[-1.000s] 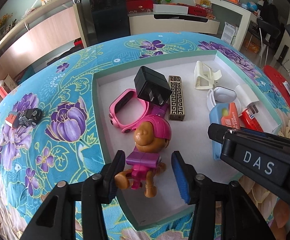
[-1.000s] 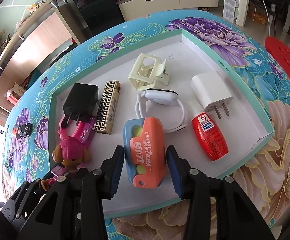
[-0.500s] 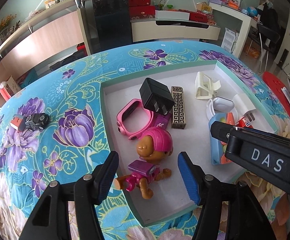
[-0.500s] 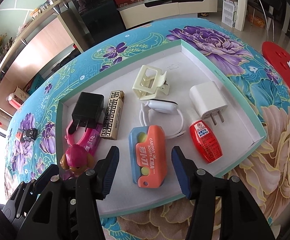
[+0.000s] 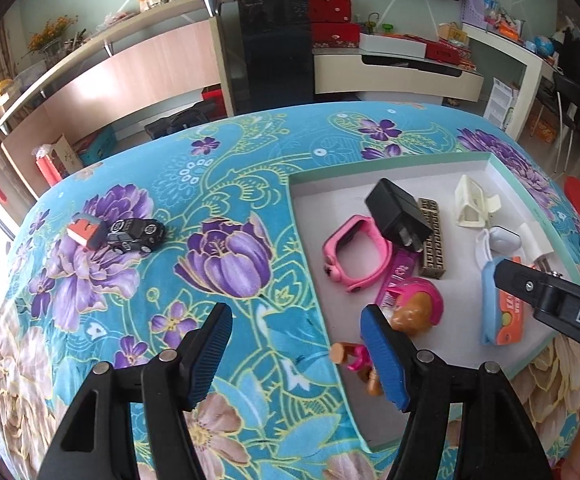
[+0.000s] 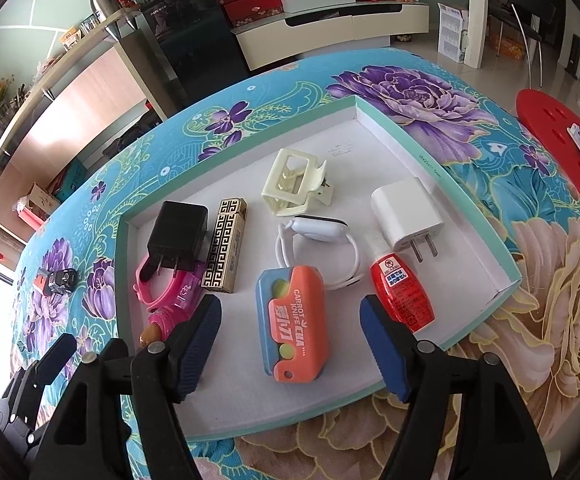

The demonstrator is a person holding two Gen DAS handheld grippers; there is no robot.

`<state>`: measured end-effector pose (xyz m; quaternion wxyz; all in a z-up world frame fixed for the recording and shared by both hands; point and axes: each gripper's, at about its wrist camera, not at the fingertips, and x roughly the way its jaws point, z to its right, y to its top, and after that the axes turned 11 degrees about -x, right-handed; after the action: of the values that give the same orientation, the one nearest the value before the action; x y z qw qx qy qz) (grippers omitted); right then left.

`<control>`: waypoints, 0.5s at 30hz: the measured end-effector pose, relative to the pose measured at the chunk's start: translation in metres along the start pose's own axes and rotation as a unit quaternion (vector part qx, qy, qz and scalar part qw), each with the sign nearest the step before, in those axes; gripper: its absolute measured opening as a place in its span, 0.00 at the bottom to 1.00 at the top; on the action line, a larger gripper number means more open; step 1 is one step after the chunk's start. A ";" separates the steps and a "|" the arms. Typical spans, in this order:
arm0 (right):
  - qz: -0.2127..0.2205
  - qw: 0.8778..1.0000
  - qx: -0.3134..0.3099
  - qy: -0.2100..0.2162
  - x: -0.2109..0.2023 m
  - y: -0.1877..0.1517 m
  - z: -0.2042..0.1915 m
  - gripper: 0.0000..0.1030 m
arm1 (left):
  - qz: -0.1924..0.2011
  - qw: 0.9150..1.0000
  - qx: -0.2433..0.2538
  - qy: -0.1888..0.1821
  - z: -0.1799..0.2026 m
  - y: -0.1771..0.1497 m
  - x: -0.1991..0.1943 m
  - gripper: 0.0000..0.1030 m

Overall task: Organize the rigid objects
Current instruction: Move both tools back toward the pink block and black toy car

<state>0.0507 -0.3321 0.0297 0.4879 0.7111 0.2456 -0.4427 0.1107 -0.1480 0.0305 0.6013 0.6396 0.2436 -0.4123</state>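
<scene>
Your right hand-held gripper (image 6: pixel 290 344), jaws just widened and holding nothing, straddles one carrot knife (image 6: pixel 292 322), long axis pointing away from you. Your left hand-held gripper (image 5: pixel 296 354), also spread empty, hangs beside one toy pup (image 5: pixel 414 314). One tray (image 6: pixel 478 220) holds two chargers, two watches.

Orange-blue carrot knife (image 6: pixel 292 322) flat in tray (image 6: pixel 476 222); pink-helmeted dog figure (image 5: pixel 414 312) lying beside.

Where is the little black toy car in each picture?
Left wrist view: the car sits on the tablecloth at the left, beside a red block, outside the tray.
Right wrist view: the car is tiny at the far left edge.
Shared landmark: the black charger inside the tray.
</scene>
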 end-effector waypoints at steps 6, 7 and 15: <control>-0.004 1.000 -0.004 -0.006 0.004 -0.001 -0.001 0.80 | -0.001 0.999 -0.038 0.028 -0.026 0.003 0.004 0.70; -0.005 1.000 -0.005 -0.008 0.004 -0.001 -0.002 0.81 | -0.002 0.999 -0.041 0.030 -0.028 0.003 0.005 0.70; -0.005 1.000 0.003 -0.014 0.008 -0.002 0.001 0.88 | -0.005 0.998 -0.045 0.034 -0.030 0.003 0.008 0.70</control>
<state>0.0526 -0.3335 0.0222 0.4872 0.7050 0.2405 -0.4559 0.1247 -0.1205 0.0242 0.6186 0.6244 0.2855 -0.3820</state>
